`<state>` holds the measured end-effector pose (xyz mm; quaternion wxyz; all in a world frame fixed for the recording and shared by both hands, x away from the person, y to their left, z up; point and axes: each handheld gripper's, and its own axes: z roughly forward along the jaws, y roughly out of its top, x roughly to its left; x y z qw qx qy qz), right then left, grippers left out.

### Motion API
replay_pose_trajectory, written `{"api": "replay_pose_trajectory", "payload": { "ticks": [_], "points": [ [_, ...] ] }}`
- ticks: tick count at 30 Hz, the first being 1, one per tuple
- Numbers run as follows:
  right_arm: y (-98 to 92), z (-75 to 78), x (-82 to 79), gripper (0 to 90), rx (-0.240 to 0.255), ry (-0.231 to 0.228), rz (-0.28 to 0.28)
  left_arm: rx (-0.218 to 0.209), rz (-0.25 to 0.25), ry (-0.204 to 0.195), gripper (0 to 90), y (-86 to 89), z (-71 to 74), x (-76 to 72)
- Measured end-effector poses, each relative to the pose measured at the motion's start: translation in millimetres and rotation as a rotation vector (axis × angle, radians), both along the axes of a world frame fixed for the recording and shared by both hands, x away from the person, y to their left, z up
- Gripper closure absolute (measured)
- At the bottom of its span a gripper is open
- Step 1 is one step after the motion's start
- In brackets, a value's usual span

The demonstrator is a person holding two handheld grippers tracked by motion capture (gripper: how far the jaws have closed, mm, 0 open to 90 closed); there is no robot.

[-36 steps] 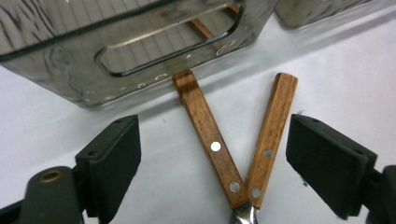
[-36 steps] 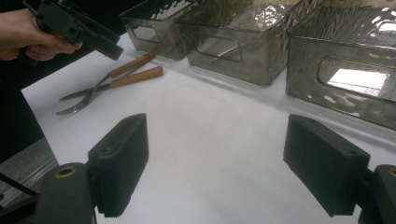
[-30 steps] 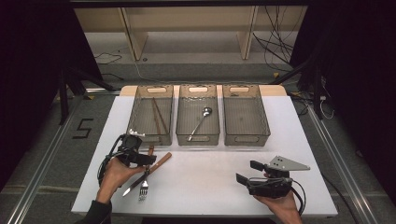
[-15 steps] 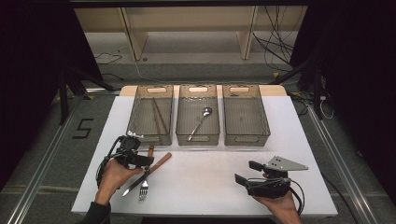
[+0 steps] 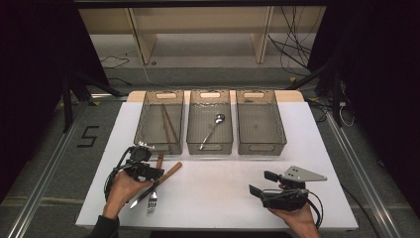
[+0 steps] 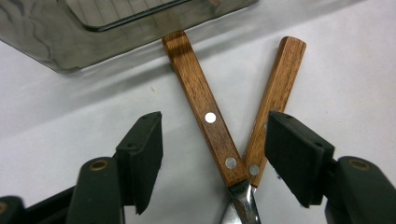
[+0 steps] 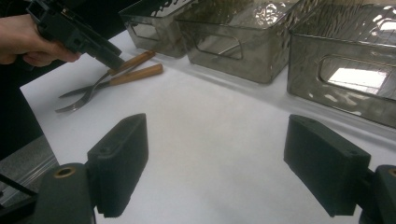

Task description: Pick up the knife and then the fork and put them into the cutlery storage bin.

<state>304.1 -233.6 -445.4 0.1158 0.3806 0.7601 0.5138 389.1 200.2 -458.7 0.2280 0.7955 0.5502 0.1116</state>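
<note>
A fork [image 5: 152,199] and a knife [image 5: 137,199] with wooden handles lie crossed on the white table [image 5: 218,188] at the front left. My left gripper [image 5: 156,173] hovers low over them. In the left gripper view its jaws [image 6: 212,116] straddle both handles, the darker fork handle [image 6: 201,100] and the lighter knife handle [image 6: 279,77]. The jaws have just been closing, and the pads still stand clear of the wood. My right gripper [image 5: 261,183] rests at the front right, open [image 7: 217,121], with only bare table between its jaws.
Three smoky clear bins stand in a row at the back. The left bin [image 5: 148,141] holds chopsticks [image 5: 167,124], the middle bin [image 5: 210,148] a spoon [image 5: 213,128], and the right bin [image 5: 261,148] holds nothing. The fork handle's end lies close to the left bin [image 6: 70,51].
</note>
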Motion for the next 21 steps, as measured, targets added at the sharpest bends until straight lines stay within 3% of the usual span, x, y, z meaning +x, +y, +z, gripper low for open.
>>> {"api": "replay_pose_trajectory", "payload": {
  "ticks": [11,21],
  "points": [
    [0.5,-0.5,0.1,22.7,-0.002,0.003,0.001,0.018,-0.002,0.032,48.5,0.8,-9.7,2.1],
    [0.8,-0.8,0.1,22.8,-0.003,0.005,0.002,0.001,-0.017,0.043,56.3,-0.1,-13.6,3.9]
  ]
}}
